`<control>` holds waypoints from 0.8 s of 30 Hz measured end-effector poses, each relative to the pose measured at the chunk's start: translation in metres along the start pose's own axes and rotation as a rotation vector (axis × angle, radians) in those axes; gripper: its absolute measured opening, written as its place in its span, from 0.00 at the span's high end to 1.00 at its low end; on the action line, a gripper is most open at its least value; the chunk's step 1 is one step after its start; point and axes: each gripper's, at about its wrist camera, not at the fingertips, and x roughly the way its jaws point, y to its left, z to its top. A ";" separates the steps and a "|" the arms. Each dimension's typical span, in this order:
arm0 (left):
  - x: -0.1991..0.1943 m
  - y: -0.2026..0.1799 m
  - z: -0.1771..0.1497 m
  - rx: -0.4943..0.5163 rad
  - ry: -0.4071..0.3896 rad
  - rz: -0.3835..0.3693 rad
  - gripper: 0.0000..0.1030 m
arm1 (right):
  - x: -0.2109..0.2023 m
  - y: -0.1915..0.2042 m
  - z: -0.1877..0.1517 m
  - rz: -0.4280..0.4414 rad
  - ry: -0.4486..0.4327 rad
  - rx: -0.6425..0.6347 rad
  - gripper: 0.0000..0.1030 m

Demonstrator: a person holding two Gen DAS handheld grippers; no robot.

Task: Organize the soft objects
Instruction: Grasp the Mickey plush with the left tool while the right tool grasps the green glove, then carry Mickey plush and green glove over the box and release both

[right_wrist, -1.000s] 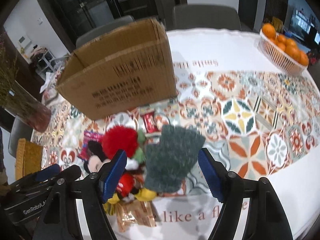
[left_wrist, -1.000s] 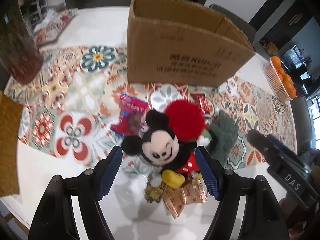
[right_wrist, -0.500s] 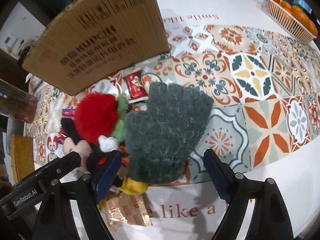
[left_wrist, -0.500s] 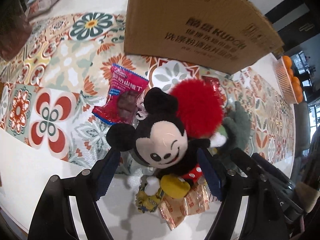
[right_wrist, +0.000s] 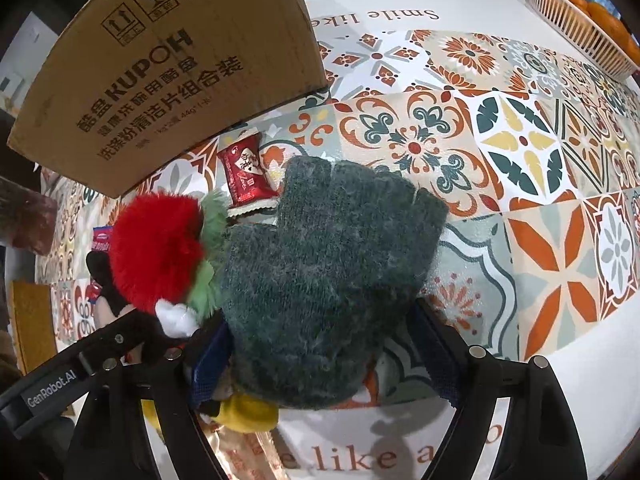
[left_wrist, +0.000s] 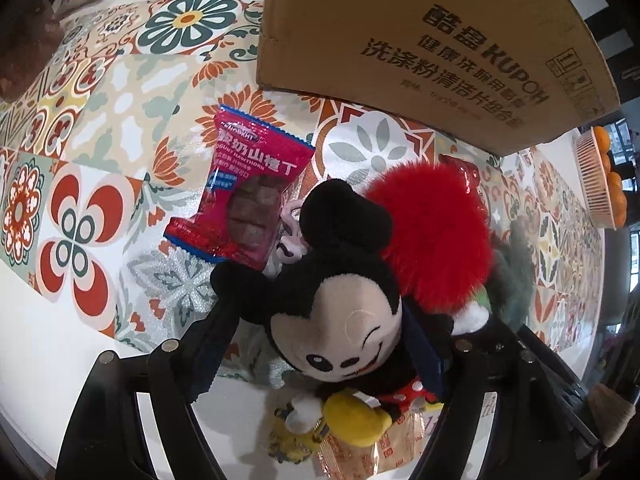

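L gripper (left_wrist: 320, 352) jaws wide, straddling mouse plush (left_wrist: 340, 320), R gripper (right_wrist: 324, 356) jaws just narrowed slightly, wide around green glove (right_wrist: 320, 280), nothing gripped; pile on desk (right_wrist: 540, 140) by cardboard box (left_wrist: 420, 48): risk of grippers colliding or snagging red pompom (left_wrist: 436, 236) / snack packets.

my left gripper (left_wrist: 320, 344) points steeply down, its two dark fingers spread wide. the left finger (left_wrist: 208, 344) and the right finger (left_wrist: 424, 356) stand on either side of the mouse plush toy (left_wrist: 340, 320), right up against it, though i cannot tell whether the pads press on it. my right gripper (right_wrist: 324, 360) also points steeply down, just to the right of the left one, fingers apart around the green knitted glove (right_wrist: 328, 272). its jaws have just been closing a little with the glove between them. the right gripper's black body shows at the near right edge of the left view.
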 end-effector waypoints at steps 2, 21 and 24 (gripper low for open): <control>0.001 -0.002 -0.001 0.010 -0.011 0.013 0.25 | 0.001 -0.001 -0.001 0.007 -0.010 0.004 0.26; -0.032 -0.007 -0.029 0.065 -0.103 -0.058 0.40 | -0.048 -0.016 -0.031 0.014 -0.143 -0.002 0.56; -0.051 -0.010 -0.033 0.087 -0.149 -0.055 0.40 | -0.062 -0.014 -0.028 0.028 -0.163 -0.007 0.56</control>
